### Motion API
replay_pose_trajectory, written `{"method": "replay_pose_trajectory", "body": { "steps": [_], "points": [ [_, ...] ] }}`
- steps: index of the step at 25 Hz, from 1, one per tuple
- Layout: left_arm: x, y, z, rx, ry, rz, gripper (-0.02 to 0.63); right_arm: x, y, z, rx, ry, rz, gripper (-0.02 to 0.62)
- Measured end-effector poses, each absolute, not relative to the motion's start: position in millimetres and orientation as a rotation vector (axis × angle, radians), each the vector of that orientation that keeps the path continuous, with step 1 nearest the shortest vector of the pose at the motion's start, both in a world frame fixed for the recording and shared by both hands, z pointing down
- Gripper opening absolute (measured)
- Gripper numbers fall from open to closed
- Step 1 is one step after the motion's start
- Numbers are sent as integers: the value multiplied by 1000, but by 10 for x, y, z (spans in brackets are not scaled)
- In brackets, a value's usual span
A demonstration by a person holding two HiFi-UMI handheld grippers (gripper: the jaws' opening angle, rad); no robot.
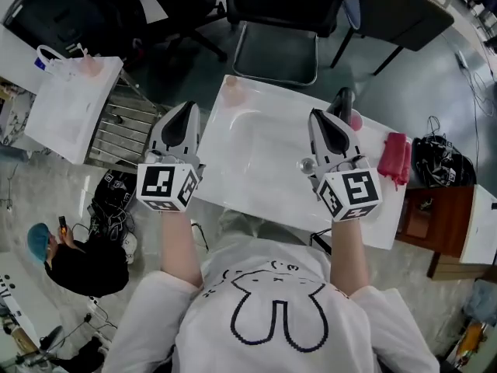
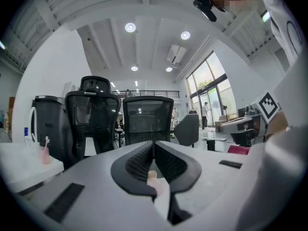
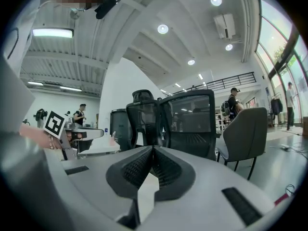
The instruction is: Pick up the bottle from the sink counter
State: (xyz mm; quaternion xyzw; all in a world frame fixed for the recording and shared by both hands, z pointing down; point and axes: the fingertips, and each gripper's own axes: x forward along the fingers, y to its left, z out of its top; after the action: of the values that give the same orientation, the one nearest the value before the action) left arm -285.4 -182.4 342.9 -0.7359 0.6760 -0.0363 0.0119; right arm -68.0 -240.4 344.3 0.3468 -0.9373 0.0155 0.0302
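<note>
Approach step: left tongs [image 2: 154, 146] and right tongs [image 3: 153, 150] are closed and empty, the bottle [image 2: 153, 179] stands on the desk [image 1: 272, 200] ahead of the left tongs, so the next move likely requires opening and advancing them.

sink basin [image 1: 250, 142] open; chair [image 1: 276, 53] crowds far edge

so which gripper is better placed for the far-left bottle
Left: the bottle sits just ahead of the left gripper, in line with its shut jaws; the right gripper is across the basin.
</note>
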Motion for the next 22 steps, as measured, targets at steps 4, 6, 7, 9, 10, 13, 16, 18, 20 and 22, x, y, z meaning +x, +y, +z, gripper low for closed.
{"method": "replay_pose_trajectory", "body": {
  "steps": [4, 6, 7, 9, 10, 13, 16, 18, 20, 22],
  "points": [
    [-2860, -1975, 3464, -2443, 1955, -135, 123, -754, -2414, 3411, 1175, -2851, 55, 31],
    [-2881, -2049, 3493, -2497, 1895, -153, 194, -813, -2413, 3395, 1210, -2830, 45, 31],
    [-2886, -2084, 3514, -2525, 1866, -162, 241, -838, -2412, 3387, 1227, -2820, 41, 31],
    [-2892, -2146, 3574, -2583, 1811, -192, 341, -884, -2406, 3375, 1260, -2799, 37, 31],
    [-2897, -2173, 3609, -2611, 1787, -211, 378, -911, -2402, 3370, 1275, -2788, 35, 31],
    [-2905, -2246, 3701, -2673, 1709, -269, 435, -998, -2385, 3353, 1313, -2761, 27, 31],
    [-2902, -2324, 3780, -2711, 1643, -303, 442, -1076, -2371, 3377, 1343, -2736, 28, 31],
    [-2914, -2382, 3831, -2736, 1616, -302, 440, -1131, -2371, 3417, 1361, -2725, 40, 31],
    [-2917, -2451, 3918, -2767, 1587, -307, 440, -1175, -2383, 3475, 1381, -2709, 47, 31],
    [-2914, -2523, 4056, -2802, 1555, -327, 440, -1210, -2403, 3553, 1402, -2689, 54, 31]
  ]
}}
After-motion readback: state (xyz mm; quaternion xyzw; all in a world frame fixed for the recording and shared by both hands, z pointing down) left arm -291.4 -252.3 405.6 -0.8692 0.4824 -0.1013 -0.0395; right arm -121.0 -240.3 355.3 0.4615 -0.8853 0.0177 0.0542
